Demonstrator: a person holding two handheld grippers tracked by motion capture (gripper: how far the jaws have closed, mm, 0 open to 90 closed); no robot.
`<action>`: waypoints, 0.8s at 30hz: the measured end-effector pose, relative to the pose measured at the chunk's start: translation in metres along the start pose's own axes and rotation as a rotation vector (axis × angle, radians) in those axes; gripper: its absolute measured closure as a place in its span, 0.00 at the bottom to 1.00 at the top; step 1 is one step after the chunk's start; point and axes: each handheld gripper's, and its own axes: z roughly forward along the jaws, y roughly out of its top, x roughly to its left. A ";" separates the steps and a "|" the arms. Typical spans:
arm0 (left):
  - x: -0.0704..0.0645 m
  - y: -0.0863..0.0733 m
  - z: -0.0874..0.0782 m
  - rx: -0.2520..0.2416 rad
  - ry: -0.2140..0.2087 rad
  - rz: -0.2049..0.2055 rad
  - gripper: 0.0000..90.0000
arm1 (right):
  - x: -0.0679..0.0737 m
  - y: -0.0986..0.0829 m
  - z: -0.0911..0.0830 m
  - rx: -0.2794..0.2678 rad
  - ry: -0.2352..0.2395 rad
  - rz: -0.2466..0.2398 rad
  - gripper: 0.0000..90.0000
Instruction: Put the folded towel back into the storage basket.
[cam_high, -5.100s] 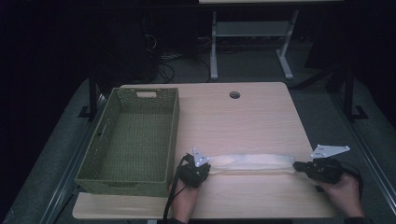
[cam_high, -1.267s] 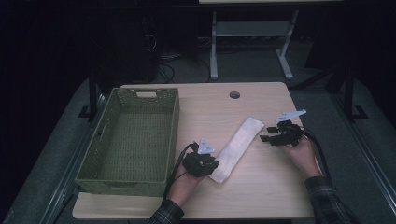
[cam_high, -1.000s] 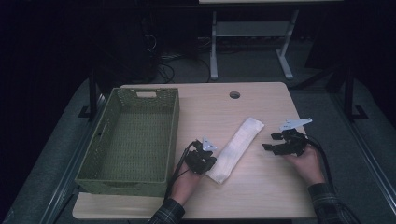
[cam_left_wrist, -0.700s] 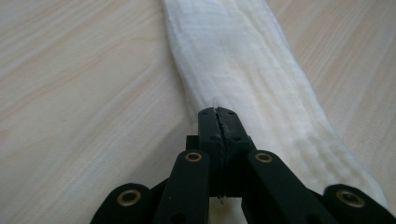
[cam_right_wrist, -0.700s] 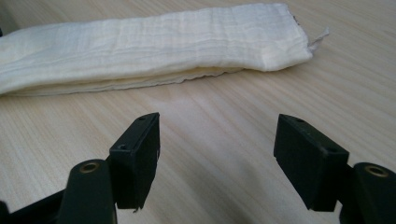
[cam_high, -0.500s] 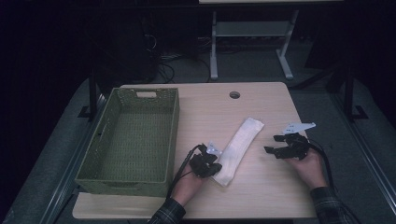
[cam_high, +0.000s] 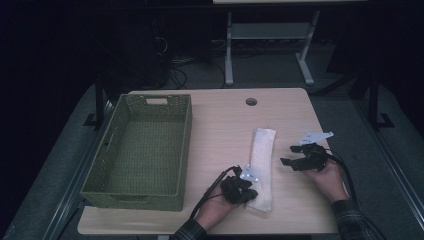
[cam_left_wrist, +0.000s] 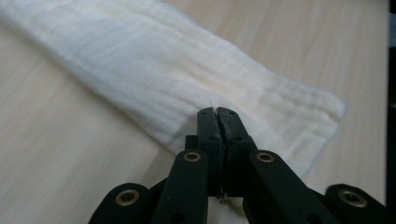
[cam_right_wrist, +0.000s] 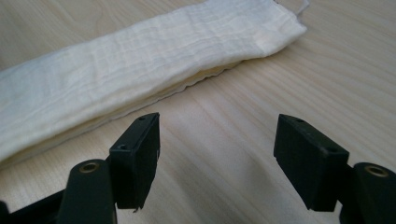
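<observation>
**Left gripper pinches the cloth, right gripper stands spread beside it**

We see the table (cam_high: 220, 115) across the middle of the high view, pale wood with a small round hole (cam_high: 251, 101) near its far edge. On its left part sits the green woven basket (cam_high: 142, 150), nothing lying in it.

Right of centre lies the cloth (cam_high: 262, 160), a long folded white strip that runs from the middle of the frame down toward the lower middle, flat on the wood and well apart from the basket.

At the lower middle we hold the left gripper (cam_high: 245, 189) at the near end of the cloth. In the left gripper view its jaws are pressed together on the cloth's edge (cam_left_wrist: 212, 105), with a pinch of fabric caught between the tips.

At the right of the high view we hold the right gripper (cam_high: 290, 162), pointing left toward the cloth and just beside its long edge, not touching it. In the right gripper view the jaws are spread wide over bare wood, the cloth (cam_right_wrist: 140, 70) stretching across the upper part of that frame.
</observation>
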 end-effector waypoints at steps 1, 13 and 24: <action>-0.003 0.001 0.002 0.000 -0.010 0.007 0.98 | 0.000 0.000 0.000 0.000 0.000 0.000 0.35; -0.027 0.013 0.021 -0.033 -0.102 0.050 0.92 | 0.001 -0.003 0.001 0.012 0.000 -0.004 0.35; -0.002 0.029 0.009 -0.071 -0.083 0.152 0.41 | 0.001 -0.004 0.003 0.018 -0.005 -0.010 0.35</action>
